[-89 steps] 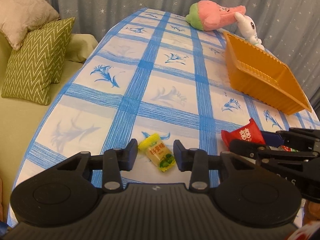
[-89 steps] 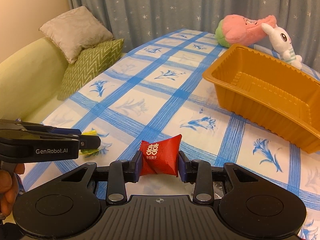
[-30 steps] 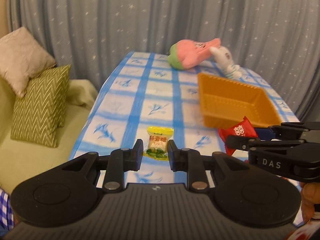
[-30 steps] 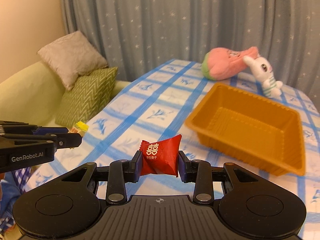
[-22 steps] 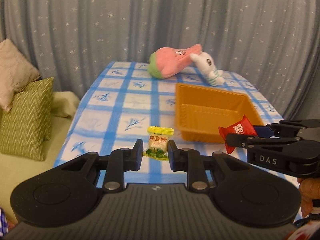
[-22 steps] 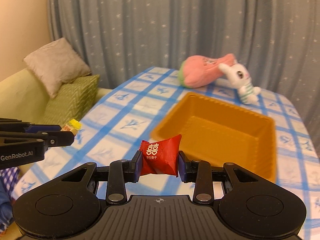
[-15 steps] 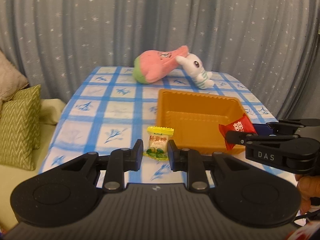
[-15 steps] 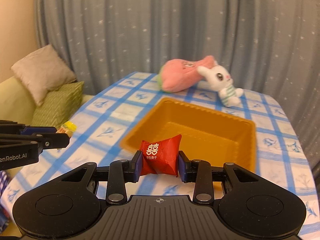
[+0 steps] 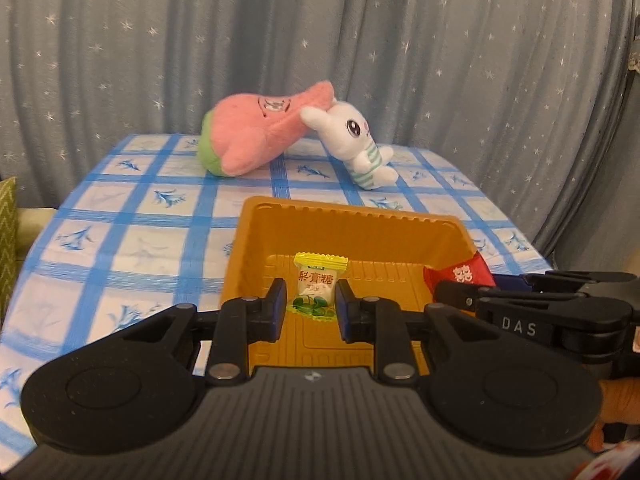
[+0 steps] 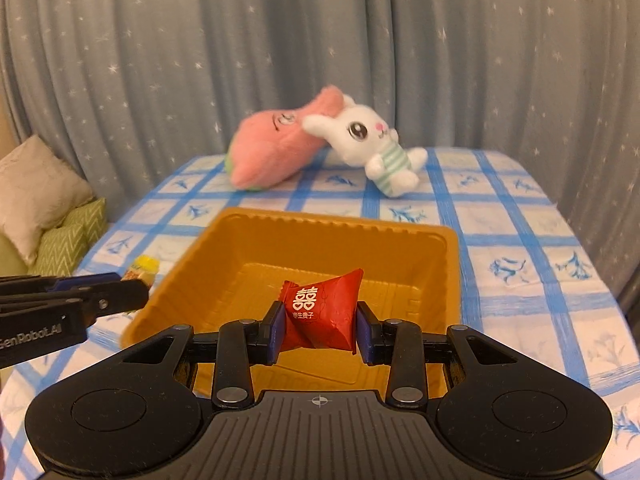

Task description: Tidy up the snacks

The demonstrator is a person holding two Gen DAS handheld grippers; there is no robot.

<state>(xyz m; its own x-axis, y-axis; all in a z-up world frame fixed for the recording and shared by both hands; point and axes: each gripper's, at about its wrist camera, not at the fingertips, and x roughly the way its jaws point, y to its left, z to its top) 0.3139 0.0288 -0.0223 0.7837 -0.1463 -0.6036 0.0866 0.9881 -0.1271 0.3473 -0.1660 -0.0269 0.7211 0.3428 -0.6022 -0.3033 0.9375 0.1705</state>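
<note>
Jaws clamp yellow candy [image 9: 316, 287], red candy [image 10: 323, 311], above orange tray [image 10: 256, 240]

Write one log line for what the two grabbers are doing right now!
left gripper: shut on yellow candy | right gripper: shut on red candy | both held over orange tray | tray: no snacks seen inside

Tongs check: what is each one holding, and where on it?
Left tongs pinch the yellow candy by its lower sides; right tongs clamp the red candy across its middle.
</note>
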